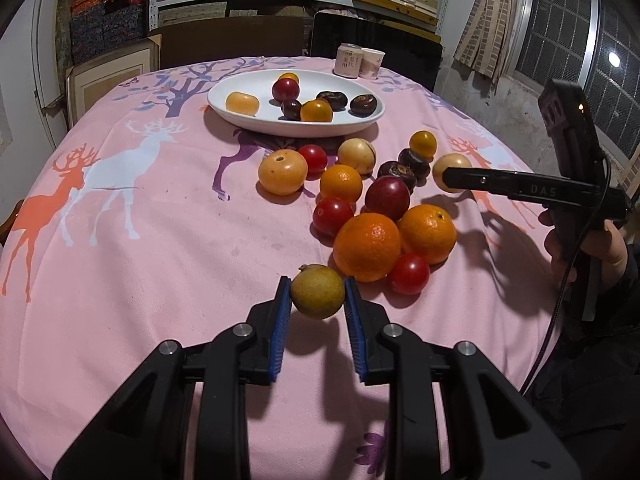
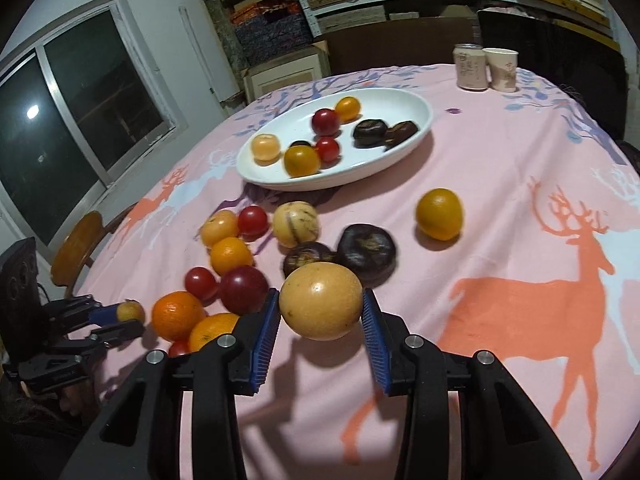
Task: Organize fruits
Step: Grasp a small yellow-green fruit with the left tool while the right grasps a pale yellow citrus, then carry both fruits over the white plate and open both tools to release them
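Left wrist view: left tool (image 1: 318, 294) clenched on a small greenish-yellow fruit (image 1: 317, 291), held just above the pink table (image 1: 160, 260), near 2 oranges (image 1: 367, 246) & a red tomato (image 1: 409, 273). White plate (image 1: 240, 114) w/ several fruits sits farther back. Right tool (image 1: 450, 180) reaches in from the right at a pale round fruit (image 1: 448, 168).

Right wrist view: right tool (image 2: 320, 314) grips that pale yellow fruit (image 2: 321, 301), pads on both sides, lifted off the table. Loose fruit pile to its left, plate behind.
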`<state>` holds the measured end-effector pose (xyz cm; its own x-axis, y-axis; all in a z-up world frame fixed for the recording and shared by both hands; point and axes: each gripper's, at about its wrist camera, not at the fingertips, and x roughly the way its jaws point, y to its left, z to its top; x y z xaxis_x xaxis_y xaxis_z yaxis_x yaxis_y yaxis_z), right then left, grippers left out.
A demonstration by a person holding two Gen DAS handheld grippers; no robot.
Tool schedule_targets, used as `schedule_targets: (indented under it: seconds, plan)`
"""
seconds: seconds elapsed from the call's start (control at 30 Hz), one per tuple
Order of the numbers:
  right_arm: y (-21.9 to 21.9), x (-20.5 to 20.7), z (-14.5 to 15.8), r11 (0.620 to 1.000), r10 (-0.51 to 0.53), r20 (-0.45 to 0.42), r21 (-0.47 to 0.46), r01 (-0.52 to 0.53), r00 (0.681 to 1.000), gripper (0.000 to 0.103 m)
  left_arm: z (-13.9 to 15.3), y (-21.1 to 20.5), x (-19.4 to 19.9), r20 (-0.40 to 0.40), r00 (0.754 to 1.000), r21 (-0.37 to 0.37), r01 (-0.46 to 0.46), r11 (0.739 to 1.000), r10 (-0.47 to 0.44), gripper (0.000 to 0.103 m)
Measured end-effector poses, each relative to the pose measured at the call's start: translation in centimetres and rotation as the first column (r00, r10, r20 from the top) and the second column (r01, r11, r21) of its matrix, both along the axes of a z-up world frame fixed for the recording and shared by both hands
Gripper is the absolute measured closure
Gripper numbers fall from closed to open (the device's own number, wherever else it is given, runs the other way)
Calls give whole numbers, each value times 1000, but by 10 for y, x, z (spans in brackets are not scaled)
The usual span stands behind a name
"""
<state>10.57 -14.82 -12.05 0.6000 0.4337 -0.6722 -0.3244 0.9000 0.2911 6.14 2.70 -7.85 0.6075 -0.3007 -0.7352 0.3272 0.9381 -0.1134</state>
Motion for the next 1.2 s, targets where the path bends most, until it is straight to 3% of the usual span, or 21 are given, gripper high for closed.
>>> schedule_targets:
  seconds: [0.17,0.37,0.53,0.73,1.0,1.2]
  plan:
    - [-35,3,13,995,-97,39,31,96,994,62,7,0,4,15,1000,4,-4,1000,4,77]
    - [-48,10,29,992,-129,77,26,127,989,62,23,1,23,28,1000,-10,-12,1000,12,77]
    - [-34,31,51,995,-97,126,-4,98,987,62,49,-2,63,57,998,-14,-11,1000,12,77]
    - [-17,85,70,993,-112,148,-5,114,983,62,64,-20,132,64,998,18,-11,1000,10,77]
    - [19,153,62,995,-93,118,-34,98,989,62,33,-39,213,-18,999,64,-29,998,30,77]
    - [45,180,49,996,-52,88,-67,58,995,59,14,-38,230,-71,996,85,-43,995,49,76]
